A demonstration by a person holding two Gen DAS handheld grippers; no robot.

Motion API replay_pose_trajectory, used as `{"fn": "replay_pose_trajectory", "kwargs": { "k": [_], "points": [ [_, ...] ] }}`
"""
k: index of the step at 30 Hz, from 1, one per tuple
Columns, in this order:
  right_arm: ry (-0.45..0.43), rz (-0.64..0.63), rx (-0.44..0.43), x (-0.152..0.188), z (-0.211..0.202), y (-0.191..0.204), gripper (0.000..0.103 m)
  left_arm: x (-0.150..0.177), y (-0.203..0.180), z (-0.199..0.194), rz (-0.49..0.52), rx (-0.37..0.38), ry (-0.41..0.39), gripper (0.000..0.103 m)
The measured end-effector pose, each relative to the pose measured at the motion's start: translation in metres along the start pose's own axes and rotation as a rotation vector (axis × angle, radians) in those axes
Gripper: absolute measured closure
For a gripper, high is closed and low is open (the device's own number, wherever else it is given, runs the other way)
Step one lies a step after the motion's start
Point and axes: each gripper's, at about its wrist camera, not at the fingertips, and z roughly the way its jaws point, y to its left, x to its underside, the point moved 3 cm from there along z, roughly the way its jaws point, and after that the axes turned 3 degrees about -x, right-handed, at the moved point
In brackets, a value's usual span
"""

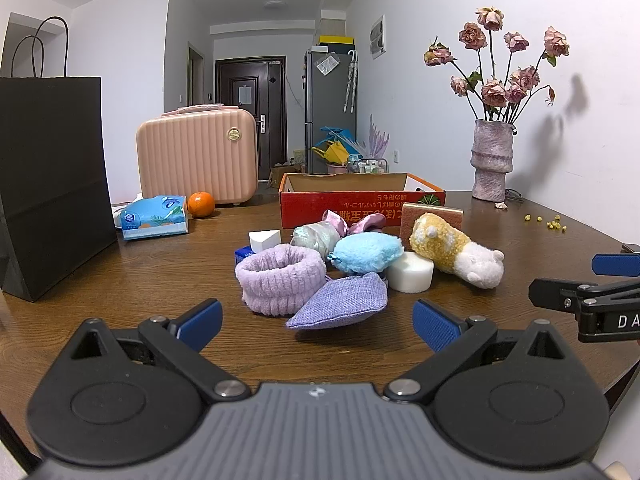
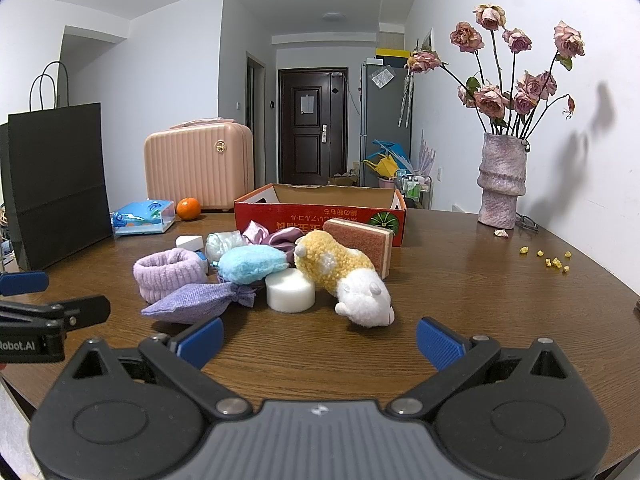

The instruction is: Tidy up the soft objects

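left wrist: low, near, faces pile [image 1: 340, 264] | right wrist: same, rightward

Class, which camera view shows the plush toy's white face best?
The right wrist view: the plush toy lies close, its white face turned toward the lens. In the left wrist view the toy lies farther off, face seen side-on.

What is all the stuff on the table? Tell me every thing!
Table: 1, brown wood.
Box: 1, red, behind pile.
Plush toy: 1, yellow-white, pile's right.
Round sponge: 1, white, front.
Pouch: 1, purple, front.
Headband: 1, lilac, left.
Fluffy puff: 1, blue, middle.
Scrub sponge: 1, pink-tan, against box.
Scrunchie: 1, pink satin, back.
Vase: 1, pinkish, dried roses, right.
Orange: 1, left back.
Tissue pack: 1, blue.
Suitcase: 1, pink.
Bag: 1, black, left.
Left gripper: open.
Right gripper: open.
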Motion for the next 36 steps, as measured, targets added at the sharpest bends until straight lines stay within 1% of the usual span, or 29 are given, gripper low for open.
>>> {"fn": "replay_pose_trajectory", "kwargs": {
  "k": [36],
  "points": [
    [0.005, 0.001, 0.0, -0.001, 0.0037, -0.0008, 0.0, 0.0005, 0.0005, 0.0005, -0.002, 0.001, 0.002, 0.0]
  ]
}}
